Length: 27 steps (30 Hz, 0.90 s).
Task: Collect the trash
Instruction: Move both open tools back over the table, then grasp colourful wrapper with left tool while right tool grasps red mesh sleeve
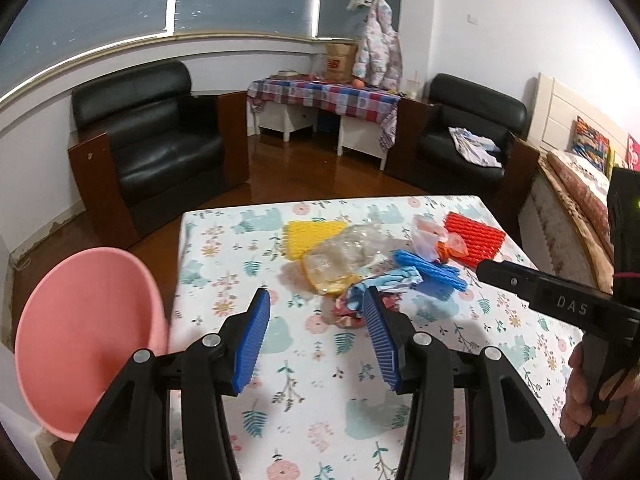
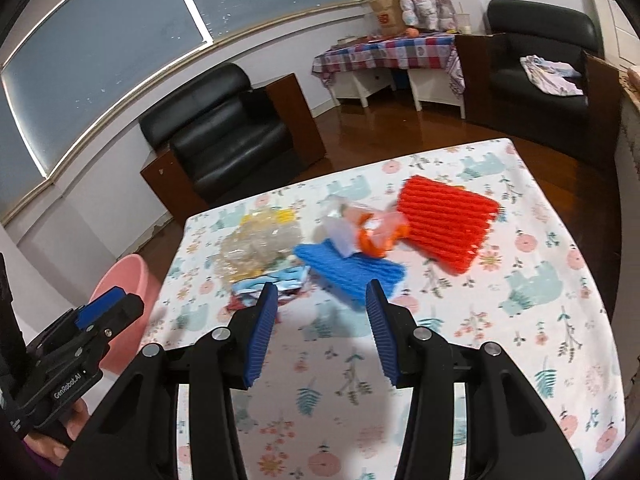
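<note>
Trash lies in a heap on the floral tablecloth (image 1: 320, 392): a yellow foam net (image 1: 308, 232), a clear crumpled plastic bag (image 1: 340, 256), a blue foam net (image 1: 432, 272), a red foam net (image 1: 476, 236), an orange-and-clear wrapper (image 1: 436, 240) and a crumpled colourful wrapper (image 1: 360, 304). My left gripper (image 1: 318, 300) is open and empty, just short of the colourful wrapper. My right gripper (image 2: 322, 292) is open and empty, near the blue net (image 2: 348, 272) and the colourful wrapper (image 2: 268, 288). The red net (image 2: 448, 220) lies behind.
A pink bin (image 1: 88, 336) stands off the table's left edge, also in the right wrist view (image 2: 124, 292). Black armchairs (image 1: 160, 136) and a side table with a checked cloth (image 1: 324, 96) stand beyond. A bed (image 1: 580, 184) is at the right.
</note>
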Each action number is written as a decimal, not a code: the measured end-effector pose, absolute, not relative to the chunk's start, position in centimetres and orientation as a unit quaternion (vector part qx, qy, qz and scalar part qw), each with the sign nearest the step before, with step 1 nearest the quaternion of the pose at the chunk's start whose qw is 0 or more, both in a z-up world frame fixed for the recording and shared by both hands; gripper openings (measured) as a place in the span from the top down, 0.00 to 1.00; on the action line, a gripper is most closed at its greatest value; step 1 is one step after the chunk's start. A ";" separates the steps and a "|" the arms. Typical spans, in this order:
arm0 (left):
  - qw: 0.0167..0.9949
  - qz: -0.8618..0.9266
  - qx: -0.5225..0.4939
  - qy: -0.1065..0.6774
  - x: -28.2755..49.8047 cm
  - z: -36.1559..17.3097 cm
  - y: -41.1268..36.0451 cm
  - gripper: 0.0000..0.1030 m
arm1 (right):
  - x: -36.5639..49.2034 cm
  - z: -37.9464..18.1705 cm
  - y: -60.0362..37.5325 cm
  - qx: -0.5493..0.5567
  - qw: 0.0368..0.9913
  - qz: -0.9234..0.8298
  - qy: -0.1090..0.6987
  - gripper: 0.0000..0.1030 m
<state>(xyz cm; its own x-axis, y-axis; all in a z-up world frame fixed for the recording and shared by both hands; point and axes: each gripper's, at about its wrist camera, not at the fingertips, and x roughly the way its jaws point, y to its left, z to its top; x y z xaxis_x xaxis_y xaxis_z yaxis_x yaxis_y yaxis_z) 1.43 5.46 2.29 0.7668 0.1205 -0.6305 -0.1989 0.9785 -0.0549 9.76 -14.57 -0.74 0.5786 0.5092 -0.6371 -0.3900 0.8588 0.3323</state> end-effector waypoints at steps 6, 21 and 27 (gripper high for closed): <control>0.938 0.065 -0.040 0.339 2.6 1.6 3.9 0.53 | 10.6 -1.4 -15.7 0.078 0.887 0.239 0.388 0.55; 0.934 0.007 0.003 0.357 5.3 -0.3 1.0 0.53 | 12.9 -2.0 -18.9 0.066 0.896 0.200 0.392 0.55; 0.930 -0.024 0.032 0.366 6.8 -1.1 -0.3 0.53 | 14.1 -1.9 -19.6 0.065 0.898 0.190 0.393 0.55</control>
